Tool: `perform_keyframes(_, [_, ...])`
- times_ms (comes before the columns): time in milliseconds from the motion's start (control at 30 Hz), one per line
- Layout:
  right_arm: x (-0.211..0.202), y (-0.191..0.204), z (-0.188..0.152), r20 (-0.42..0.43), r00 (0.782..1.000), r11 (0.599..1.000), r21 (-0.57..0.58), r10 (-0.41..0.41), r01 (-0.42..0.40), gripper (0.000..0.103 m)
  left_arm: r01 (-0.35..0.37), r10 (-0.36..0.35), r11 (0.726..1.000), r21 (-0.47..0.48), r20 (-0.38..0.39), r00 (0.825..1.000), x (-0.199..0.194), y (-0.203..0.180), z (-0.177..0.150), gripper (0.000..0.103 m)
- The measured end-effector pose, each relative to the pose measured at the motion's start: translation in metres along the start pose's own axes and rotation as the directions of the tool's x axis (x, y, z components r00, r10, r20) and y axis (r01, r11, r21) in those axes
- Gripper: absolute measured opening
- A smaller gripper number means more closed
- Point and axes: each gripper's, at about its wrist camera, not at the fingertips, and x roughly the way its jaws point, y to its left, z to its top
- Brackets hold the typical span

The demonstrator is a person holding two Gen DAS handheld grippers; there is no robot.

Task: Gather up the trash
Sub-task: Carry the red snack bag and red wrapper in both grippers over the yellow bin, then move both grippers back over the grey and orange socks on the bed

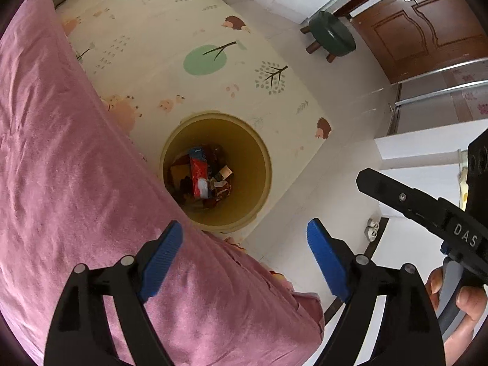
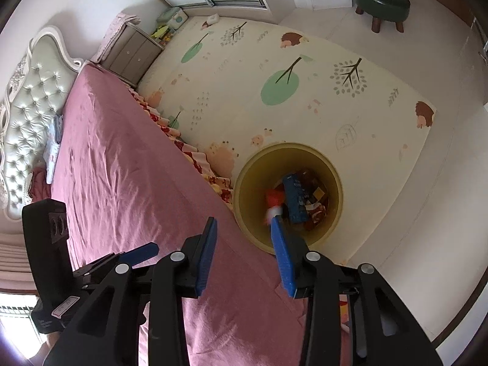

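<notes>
the left gripper (image 1: 244,259) is held wide and empty above the bin (image 1: 265,164); the right gripper (image 2: 244,244) is spread narrower, nothing clamped. the trash (image 1: 201,180) is seen at the bin's bottom: a red packet, a blue carton, crumpled wrappers. it is judged light, crushable and slippery, best pinched by an edge.

Bed (image 1: 76,167) hides the trash bin's (image 1: 262,164) near rim
</notes>
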Motion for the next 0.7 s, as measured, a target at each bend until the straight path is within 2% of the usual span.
perform_keyframes(300, [-0.005, 0.02, -0.007, -0.015, 1.0, 0.998, -0.06, 0.003, -0.004, 0.037, -0.028, 0.028, 1.0, -0.013, 0.032, 0.999, -0.024, 0.009, -0.016, 0.083])
perform_keyframes(500, [-0.004, 0.064, -0.018, -0.045, 0.999, 0.986, -0.165, 0.026, -0.033, 0.038, -0.045, 0.05, 0.997, -0.068, 0.086, 0.995, -0.058, 0.035, -0.04, 0.083])
perform_keyframes(700, [0.01, 0.125, -0.041, -0.091, 0.994, 0.956, -0.282, 0.053, -0.077, 0.044, -0.064, 0.091, 0.981, -0.184, 0.141, 0.986, -0.098, 0.087, -0.081, 0.083])
